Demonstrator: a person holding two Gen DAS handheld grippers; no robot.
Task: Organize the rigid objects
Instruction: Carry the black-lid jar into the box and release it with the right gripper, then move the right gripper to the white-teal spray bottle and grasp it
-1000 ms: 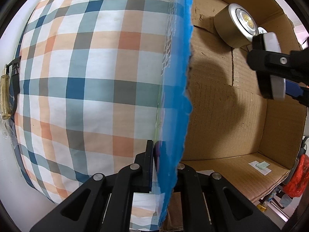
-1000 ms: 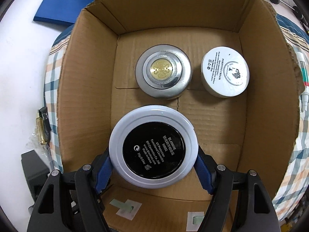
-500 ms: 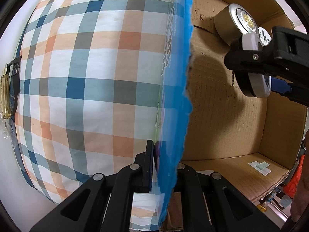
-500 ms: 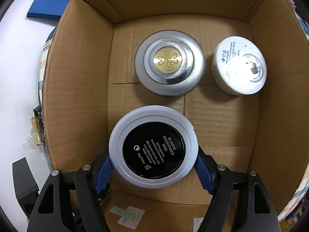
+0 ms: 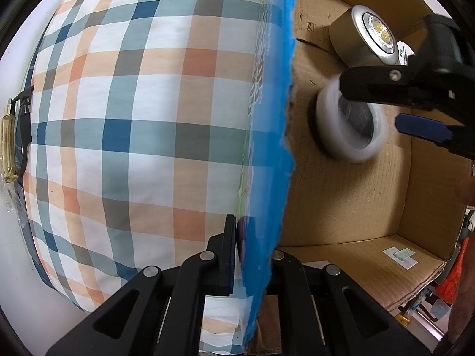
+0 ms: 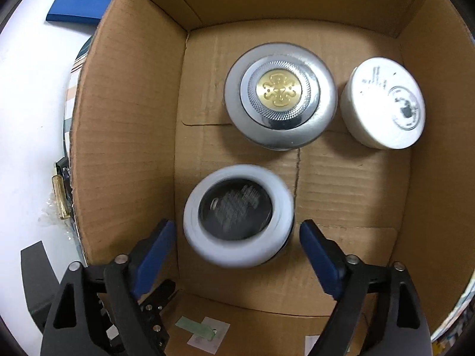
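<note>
As its jaws had just been opening, the right gripper [image 6: 237,246] stood wide, pads clear of the white jar [image 6: 239,219], blurred, inside the box [image 6: 124,136], near the silver jar [image 6: 280,98] and the white tub [image 6: 383,106]. Left gripper [image 5: 252,255] was clamped on the box's wall.

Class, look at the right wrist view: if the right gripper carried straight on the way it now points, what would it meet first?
Most likely the white-rimmed jar, blurred and lying between the right gripper's blue pads, whose jaws have just been opening and no longer touch it. Under it is the cardboard box floor. Depth is unclear.
</note>
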